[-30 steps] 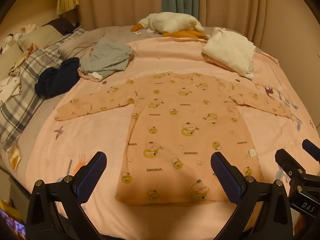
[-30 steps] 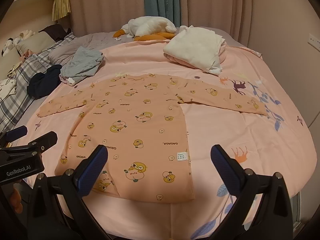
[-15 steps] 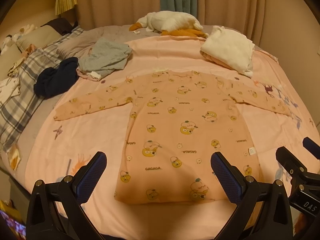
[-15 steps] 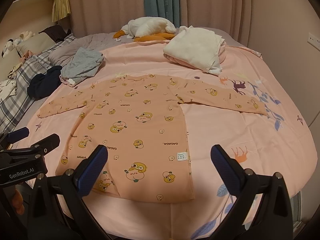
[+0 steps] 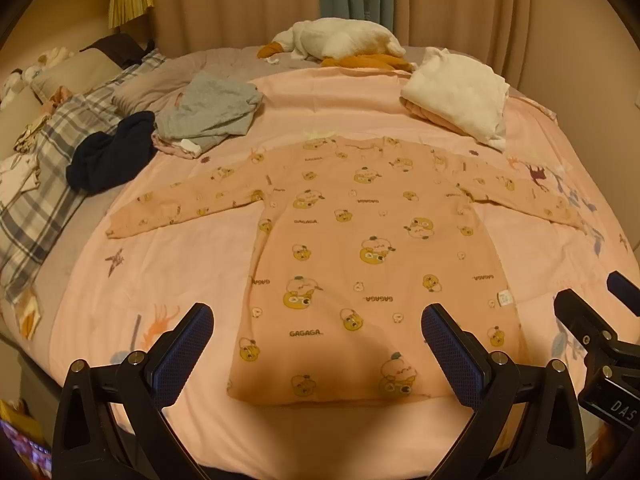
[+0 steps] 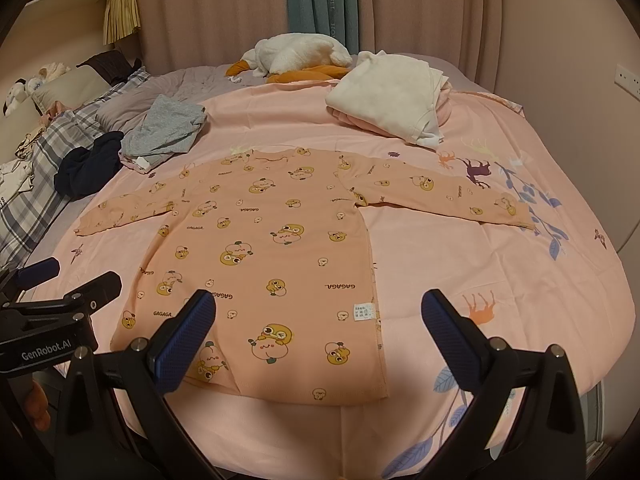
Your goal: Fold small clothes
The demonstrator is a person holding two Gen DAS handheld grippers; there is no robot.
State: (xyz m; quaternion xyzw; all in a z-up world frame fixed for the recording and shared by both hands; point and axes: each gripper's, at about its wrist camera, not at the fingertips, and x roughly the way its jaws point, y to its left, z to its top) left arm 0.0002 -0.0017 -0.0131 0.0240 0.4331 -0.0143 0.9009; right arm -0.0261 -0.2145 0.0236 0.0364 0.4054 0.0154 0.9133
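The peach long-sleeved shirt with cartoon prints point(image 5: 360, 248) is spread flat on the pink bedsheet point(image 5: 168, 280). The left gripper point(image 5: 316, 340) and right gripper point(image 6: 318, 332) hover near its hem, fingers wide apart, empty. The thin fabric could bunch, or a pinch could snag the sheet too.

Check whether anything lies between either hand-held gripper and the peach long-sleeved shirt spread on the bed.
Nothing visible does. The peach shirt lies flat and uncovered on the pink sheet. The left hand-held gripper and right hand-held gripper are both open above its hem. The grey clothes and cream pile lie beyond it.
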